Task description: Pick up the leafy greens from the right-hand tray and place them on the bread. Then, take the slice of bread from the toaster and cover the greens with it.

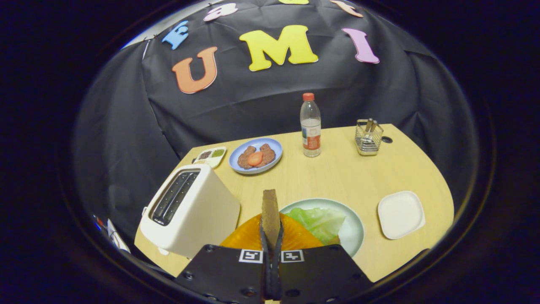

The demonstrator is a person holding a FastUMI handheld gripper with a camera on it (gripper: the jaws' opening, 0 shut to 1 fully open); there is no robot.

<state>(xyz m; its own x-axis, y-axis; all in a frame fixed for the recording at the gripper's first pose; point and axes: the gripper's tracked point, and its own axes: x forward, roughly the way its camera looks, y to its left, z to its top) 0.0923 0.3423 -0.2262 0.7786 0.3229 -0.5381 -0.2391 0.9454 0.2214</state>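
Observation:
My gripper is shut on a slice of bread, held edge-on and upright between the fingers. Just beyond the fingers to the right, the leafy greens lie on a pale green plate; the bread beneath them is mostly hidden, with a brown corner at the greens' near edge. The white toaster stands to the left of the fingers, its two slots dark. The white square tray on the right holds nothing. An orange plate sits under the fingers.
At the back of the wooden table stand a blue plate with two meat patties and a tomato slice, a small condiment tray, a water bottle and a wire utensil holder. The table edge curves close on the right.

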